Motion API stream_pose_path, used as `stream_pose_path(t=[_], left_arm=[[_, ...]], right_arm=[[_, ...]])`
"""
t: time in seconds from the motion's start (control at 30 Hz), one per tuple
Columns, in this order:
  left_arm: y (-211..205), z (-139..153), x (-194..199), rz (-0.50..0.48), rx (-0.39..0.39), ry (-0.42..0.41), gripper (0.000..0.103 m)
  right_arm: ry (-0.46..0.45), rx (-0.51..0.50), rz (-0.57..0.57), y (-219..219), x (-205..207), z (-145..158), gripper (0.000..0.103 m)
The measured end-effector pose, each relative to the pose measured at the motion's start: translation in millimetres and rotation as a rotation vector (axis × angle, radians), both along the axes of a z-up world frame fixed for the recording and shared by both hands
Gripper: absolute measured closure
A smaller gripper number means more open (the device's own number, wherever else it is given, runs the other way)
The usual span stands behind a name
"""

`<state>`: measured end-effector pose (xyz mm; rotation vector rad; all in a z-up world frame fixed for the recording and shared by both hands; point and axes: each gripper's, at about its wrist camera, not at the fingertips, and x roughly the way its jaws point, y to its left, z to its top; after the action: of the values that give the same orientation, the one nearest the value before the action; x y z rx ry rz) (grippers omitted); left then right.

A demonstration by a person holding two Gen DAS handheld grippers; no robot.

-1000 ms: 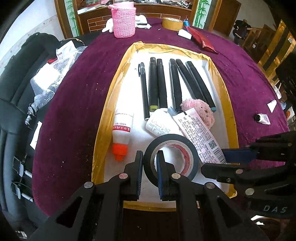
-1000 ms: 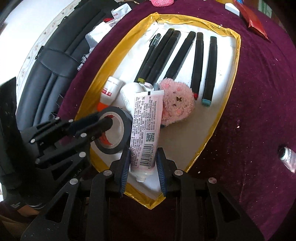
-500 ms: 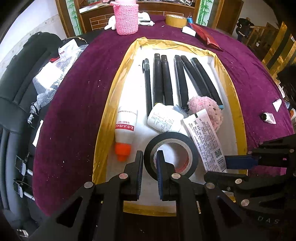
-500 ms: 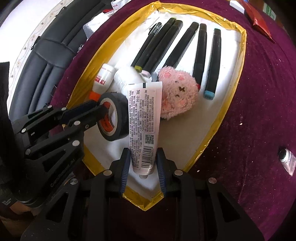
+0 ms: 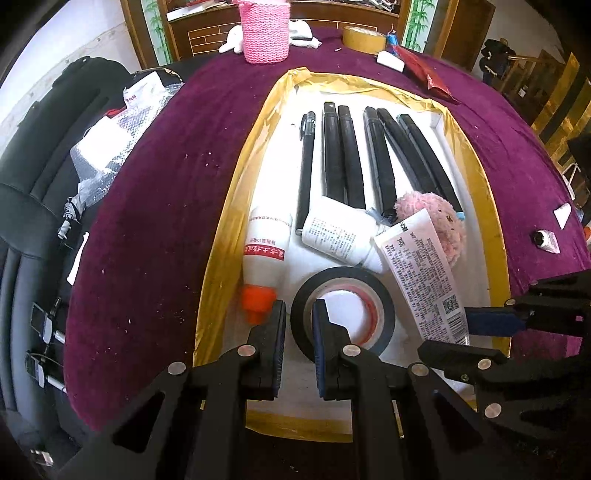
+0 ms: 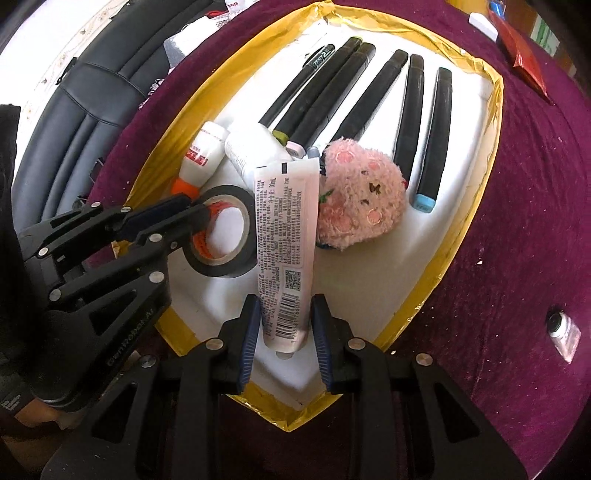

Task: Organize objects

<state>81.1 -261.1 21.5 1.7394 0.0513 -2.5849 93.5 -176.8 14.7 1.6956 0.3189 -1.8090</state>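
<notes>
Left tool clamps the near-left wall of the black tape roll, one finger outside the ring, one inside; jaws narrow. Roll sits at the near end of the white tray, which has a gold rim. Right tool grips the cap end of a white tube printed with a barcode, pads against both of its sides. Tube runs away from the tool, its far end beside the pink plush toy, its left edge next to the tape roll. White glue bottle with an orange cap lies left of the roll. Another white bottle lies just beyond the roll. Six black markers lie side by side at the far end. Tray rests on a table covered in purple cloth. Pink knitted basket at the far edge.
</notes>
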Motion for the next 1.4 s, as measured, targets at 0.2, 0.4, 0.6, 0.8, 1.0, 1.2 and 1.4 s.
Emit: stream_pose_path(t=[0.2, 0.4, 0.6, 0.8, 1.0, 1.2, 1.4], left_arm=[[-2, 1, 1, 0.001, 0.007, 0.005, 0.092], [-2, 3, 2, 0.005, 0.009, 0.006, 0.091], [-5, 11, 6, 0.039, 0.028, 0.020, 0.068], [0, 17, 10, 0.049, 0.023, 0.030, 0.062], [10, 27, 14, 0.055, -0.004, 0.053, 0.061], [22, 49, 19, 0.095, -0.065, 0.140, 0.060], [31, 95, 29, 0.200, -0.179, 0.340, 0.047]], right_arm=[[0.003, 0.004, -0.017, -3, 1, 2, 0.076], [-0.002, 0.011, -0.017, 1, 3, 4, 0.076], [0.009, 0.014, 0.009, 9, 11, 11, 0.071], [0.046, -0.012, 0.024, 21, 20, 23, 0.062], [0.051, -0.061, 0.002, 31, 23, 32, 0.061], [0.092, -0.103, -0.020, 42, 22, 47, 0.061], [0.111, -0.144, -0.070, 69, 8, 60, 0.061]])
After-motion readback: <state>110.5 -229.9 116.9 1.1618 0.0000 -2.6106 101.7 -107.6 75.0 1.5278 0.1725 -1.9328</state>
